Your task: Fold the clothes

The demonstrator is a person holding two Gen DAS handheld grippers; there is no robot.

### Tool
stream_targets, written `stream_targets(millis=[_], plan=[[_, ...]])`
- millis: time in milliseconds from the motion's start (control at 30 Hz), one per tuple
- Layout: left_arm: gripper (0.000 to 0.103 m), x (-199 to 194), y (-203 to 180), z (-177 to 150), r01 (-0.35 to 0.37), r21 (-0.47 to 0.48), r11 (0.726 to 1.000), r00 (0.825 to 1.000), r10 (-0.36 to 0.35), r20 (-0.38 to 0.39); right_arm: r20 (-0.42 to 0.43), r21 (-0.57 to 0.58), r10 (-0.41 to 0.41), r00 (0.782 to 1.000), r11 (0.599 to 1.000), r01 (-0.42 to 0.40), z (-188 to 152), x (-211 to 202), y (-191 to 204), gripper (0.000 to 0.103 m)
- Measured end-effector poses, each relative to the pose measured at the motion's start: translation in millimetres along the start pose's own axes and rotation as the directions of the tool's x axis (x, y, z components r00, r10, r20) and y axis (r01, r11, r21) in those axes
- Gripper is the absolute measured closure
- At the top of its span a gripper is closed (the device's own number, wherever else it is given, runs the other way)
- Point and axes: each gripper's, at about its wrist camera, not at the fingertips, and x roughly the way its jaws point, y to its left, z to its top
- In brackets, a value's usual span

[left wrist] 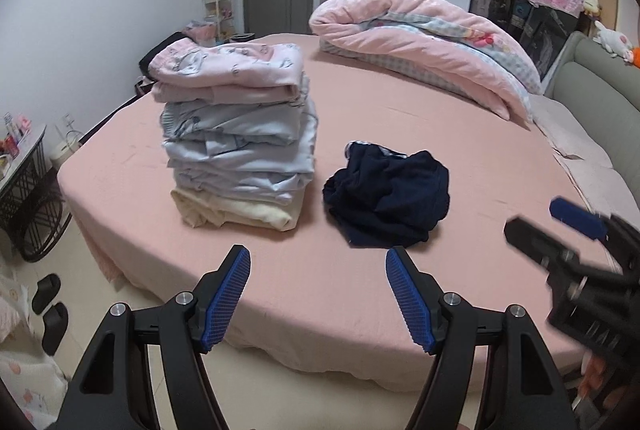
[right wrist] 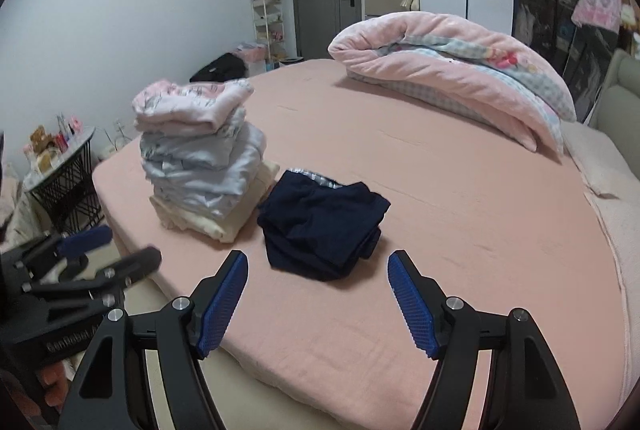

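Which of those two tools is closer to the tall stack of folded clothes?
Left. The left tool hangs open just in front of the stack, slightly to its right. The right tool sits further right, open in front of the dark navy garment.

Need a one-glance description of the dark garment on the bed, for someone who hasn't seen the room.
Start at the big bed with the pink sheet. Near its front edge stands a tall stack of folded clothes; just right of it lies the navy garment. It is the only dark item there, a low loose heap, while the stack is pale pink, blue and cream.
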Motion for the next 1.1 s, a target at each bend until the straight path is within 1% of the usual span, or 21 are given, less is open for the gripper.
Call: stream_targets(millis=[67,200,267,333,500,600,700,800,900,1033,1100], plan=[[0.034,-3,2,-2,-0.003,-0.017,1.0,1.0,0.003,0.0,-0.025,-0.024,-0.001,1.0,1.0,0.0,-7,3,6,0.031],[0.034,-6,1,-7,0.028,-0.035,0.999,1.0,-0.028,-0.013,-0.05,-0.056,-0.009,0.999,0.998,0.007,-23,9,16,0.031],[0.034,-6,-3,-9,0.029,-0.026,0.999,0.999,-0.03,-0.024,-0.063,-0.078,-0.017,0.998,0.997,0.012,-26,11,19,0.031],[0.034,-7,-6,-11,0.015,-0.005,1.0,0.999,-0.015,-0.029,-0.075,-0.1,-0.024,0.997,0.995,0.016,-30,12,23,0.031],[0.034,-15,-14,-12,-0.047,0.042,0.998,0.999,0.047,0.006,-0.059,-0.131,-0.015,0.998,0.991,0.007,-32,5,29,0.031],[0.034,-20,-13,-12,-0.071,0.05,0.996,0.997,0.069,0.028,-0.053,-0.163,-0.045,0.998,0.986,0.036,-33,1,31,0.031],[0.034,-26,-14,-10,-0.09,0.061,0.994,0.995,0.087,0.051,-0.049,-0.171,-0.056,0.997,0.984,0.046,-31,-6,29,0.031],[0.034,-30,-13,-7,-0.108,0.067,0.992,0.993,0.104,0.063,-0.016,-0.179,-0.086,0.996,0.98,0.082,-26,-13,26,0.031],[0.034,-31,-10,-5,-0.119,0.058,0.991,0.991,0.114,0.07,-0.001,-0.175,-0.117,0.993,0.978,0.115,-24,-14,22,0.031],[0.034,-30,-9,-4,-0.123,0.054,0.991,0.991,0.119,0.067,-0.004,-0.149,-0.073,0.997,0.986,0.072,-22,-16,20,0.031],[0.034,-30,-10,-4,-0.117,0.06,0.991,0.991,0.113,0.068,0.008,-0.162,-0.067,0.998,0.985,0.067,-22,-18,24,0.031]])
